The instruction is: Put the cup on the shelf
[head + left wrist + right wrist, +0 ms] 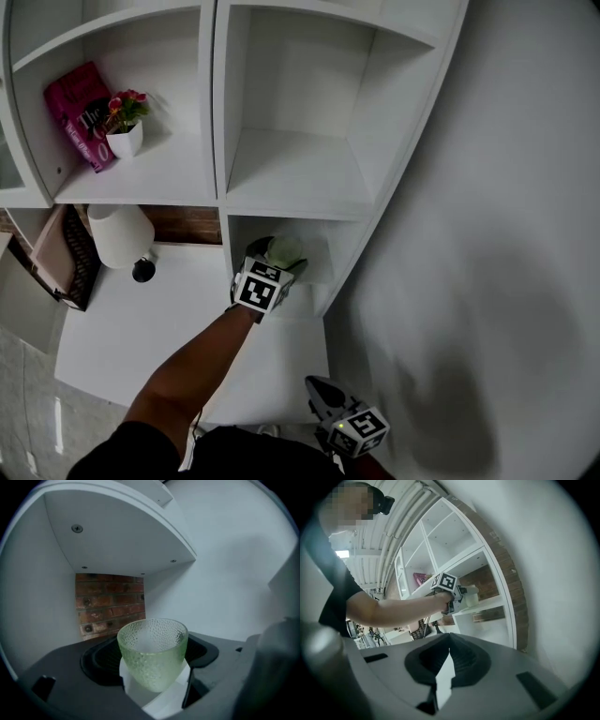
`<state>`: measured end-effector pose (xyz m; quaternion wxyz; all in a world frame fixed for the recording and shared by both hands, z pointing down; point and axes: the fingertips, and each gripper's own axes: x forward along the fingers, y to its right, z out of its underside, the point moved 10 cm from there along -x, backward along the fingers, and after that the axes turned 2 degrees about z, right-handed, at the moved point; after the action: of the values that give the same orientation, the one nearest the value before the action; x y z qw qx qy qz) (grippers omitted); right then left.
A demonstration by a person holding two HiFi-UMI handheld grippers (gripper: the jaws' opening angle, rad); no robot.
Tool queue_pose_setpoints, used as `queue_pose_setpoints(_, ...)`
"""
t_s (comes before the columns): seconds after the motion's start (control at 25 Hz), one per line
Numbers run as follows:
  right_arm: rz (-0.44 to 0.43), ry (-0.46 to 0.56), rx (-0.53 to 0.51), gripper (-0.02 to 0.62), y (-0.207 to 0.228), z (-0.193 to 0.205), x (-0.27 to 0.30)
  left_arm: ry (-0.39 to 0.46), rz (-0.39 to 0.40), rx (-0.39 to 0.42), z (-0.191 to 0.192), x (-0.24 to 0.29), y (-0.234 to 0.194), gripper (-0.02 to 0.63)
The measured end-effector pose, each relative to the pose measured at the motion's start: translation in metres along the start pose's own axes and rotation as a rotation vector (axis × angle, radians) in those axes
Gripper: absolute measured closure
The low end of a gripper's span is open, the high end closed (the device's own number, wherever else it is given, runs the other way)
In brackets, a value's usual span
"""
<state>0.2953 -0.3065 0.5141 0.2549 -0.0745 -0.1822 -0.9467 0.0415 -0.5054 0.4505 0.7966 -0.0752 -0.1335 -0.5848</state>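
Observation:
A pale green dimpled glass cup sits upright between the jaws of my left gripper, which is shut on it. In the head view the cup and left gripper are at the mouth of the lower right compartment of the white shelf unit. That compartment has a brick back wall. I cannot tell whether the cup's base touches the shelf board. My right gripper hangs low near my body, shut with nothing in it. The right gripper view shows the left gripper at the shelf.
A pink packet and a small potted flower stand in the upper left compartment. A white lamp stands on the white tabletop, with a dark basket beside it. A plain white wall runs along the right.

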Motion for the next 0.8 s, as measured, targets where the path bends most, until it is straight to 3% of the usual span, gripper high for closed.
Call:
queue_pose_setpoints(0.36,0.029,0.002,0.014,0.591,0.014,0.000,-0.002,-0.039,-0.056,-0.009,-0.003,0.033,-0.018,0.221)
queue_pose_setpoints(0.8,0.014,-0.007,0.021,0.591,0.018,0.001,0.002,-0.059,-0.059,-0.002,-0.005,0.043,-0.022,0.221)
